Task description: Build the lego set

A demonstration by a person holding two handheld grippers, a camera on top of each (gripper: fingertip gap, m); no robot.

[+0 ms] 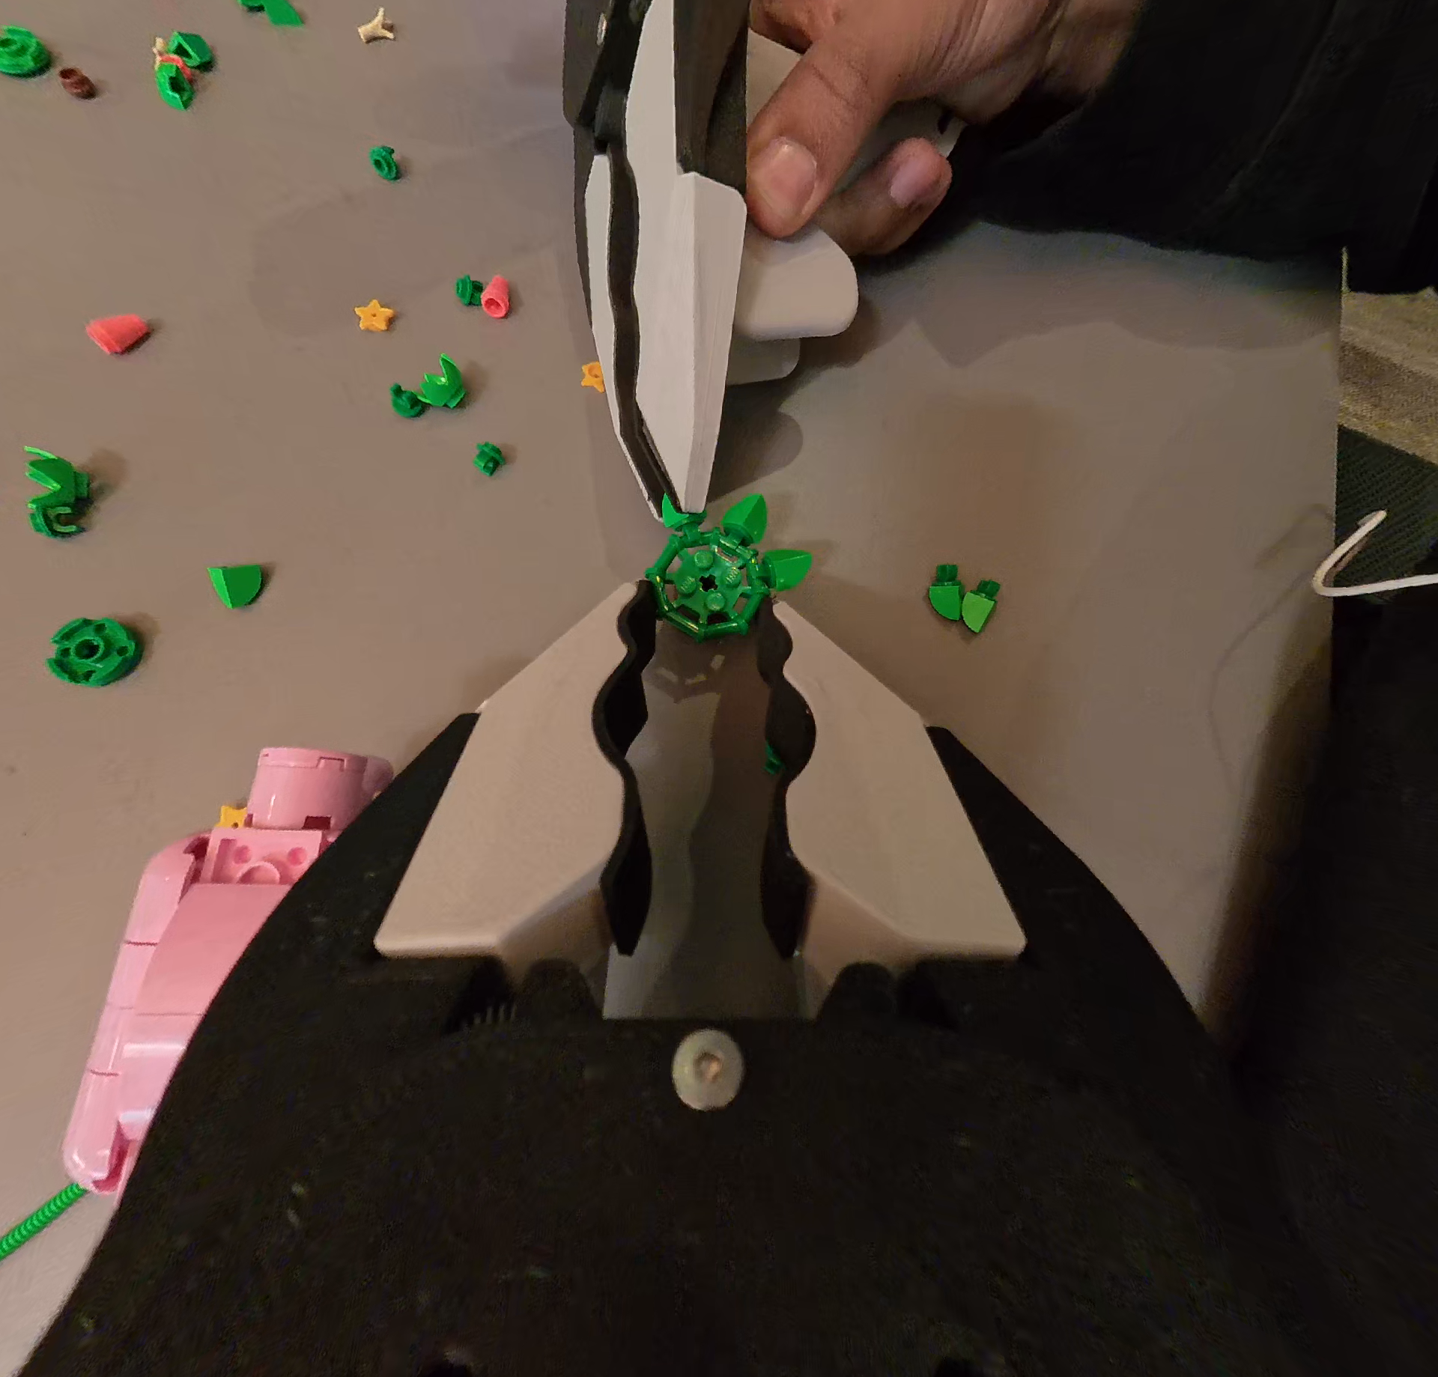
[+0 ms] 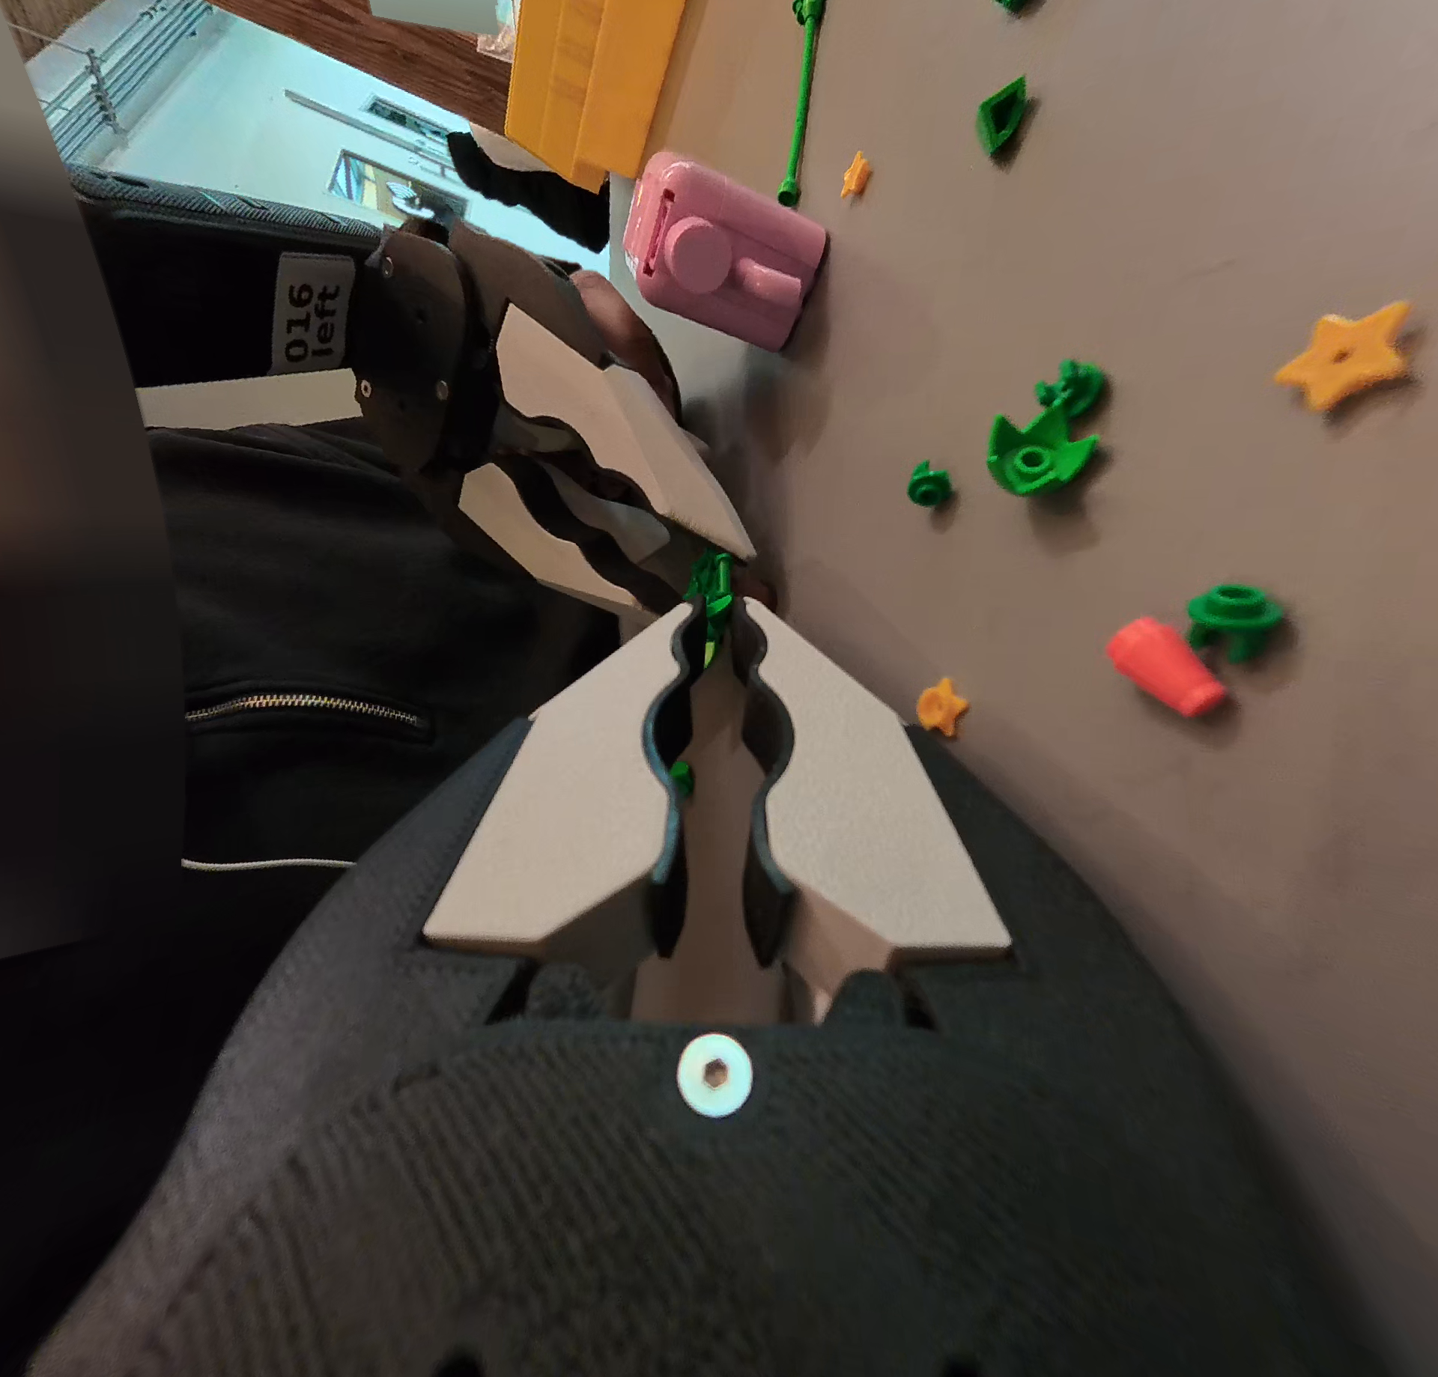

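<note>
1. The left gripper (image 1: pixel 704 600) holds a green wheel (image 1: pixel 704 586), a round spoked piece with studs at its hub, between its fingertips; the jaws are narrow and closed on its rim.
2. The wheel sits low over the grey desk (image 1: pixel 1050 445), near its right edge, and casts a shadow just under the jaws.
3. Two green leaves (image 1: pixel 766 542) stick out from the wheel's far right rim.
4. The right gripper (image 1: pixel 675 503) comes down from above, its jaws pinched on a small green leaf (image 1: pixel 674 513) at the wheel's top rim.
5. A hand (image 1: pixel 895 71) in a dark sleeve grips the right gripper's handle.
6. In the right wrist view, the right gripper (image 2: pixel 720 612) meets the wheel (image 2: pixel 712 585) edge-on, with the left gripper (image 2: pixel 724 562) just beyond it.
7. A leaf pair (image 1: pixel 963 600) lies on the desk right of the wheel, apart from it.
8. A pink build (image 1: pixel 210 935) rests at the desk's near left, beside the left gripper's body.
9. Loose pieces are scattered on the left: a green ring (image 1: pixel 95 651), a coral cone (image 1: pixel 117 332), a yellow star (image 1: pixel 375 315).
10. A yellow box (image 2: pixel 591 48) stands at the desk's edge behind the pink build (image 2: pixel 724 254).
</note>
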